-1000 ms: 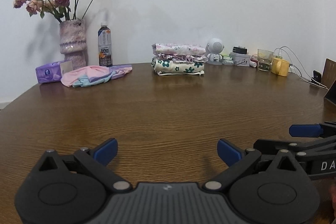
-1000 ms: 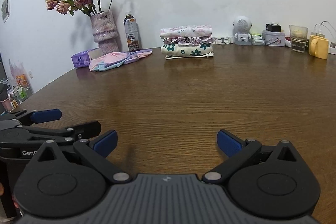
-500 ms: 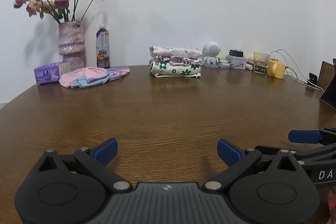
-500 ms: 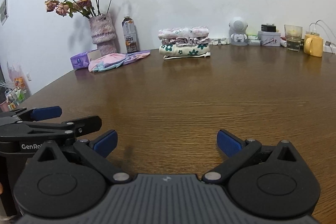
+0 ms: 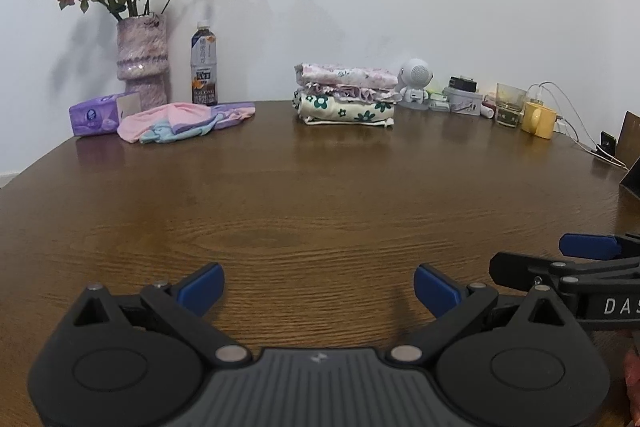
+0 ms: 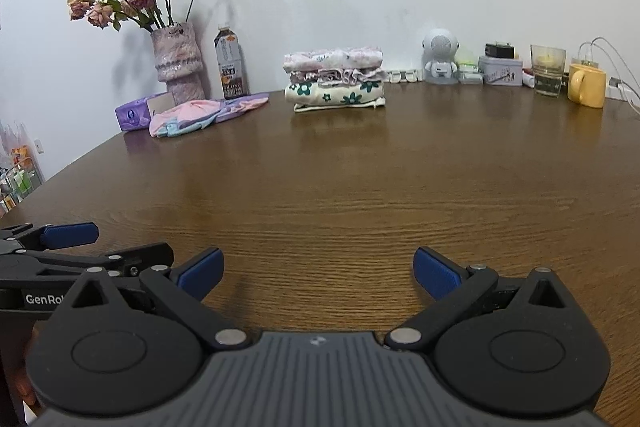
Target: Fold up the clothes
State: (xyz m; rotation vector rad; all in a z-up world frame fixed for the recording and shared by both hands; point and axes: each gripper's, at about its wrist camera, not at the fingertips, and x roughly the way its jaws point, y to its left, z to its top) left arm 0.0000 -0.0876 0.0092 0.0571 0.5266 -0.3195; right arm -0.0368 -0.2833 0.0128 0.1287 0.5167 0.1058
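Far left on counter [image 5: 320,195]: vase [image 5: 142,57], bottle [image 5: 204,65], unfolded pink garment [image 5: 180,121] lying loose. Centre rear: folded stack [image 5: 346,95] against wall. Left claw [image 5: 318,287] and right claw [image 6: 318,269] both spread wide, empty, low over bare wood.

Both wrist views look low across the table [image 5: 320,187], sharing the folded stack [image 6: 334,79].
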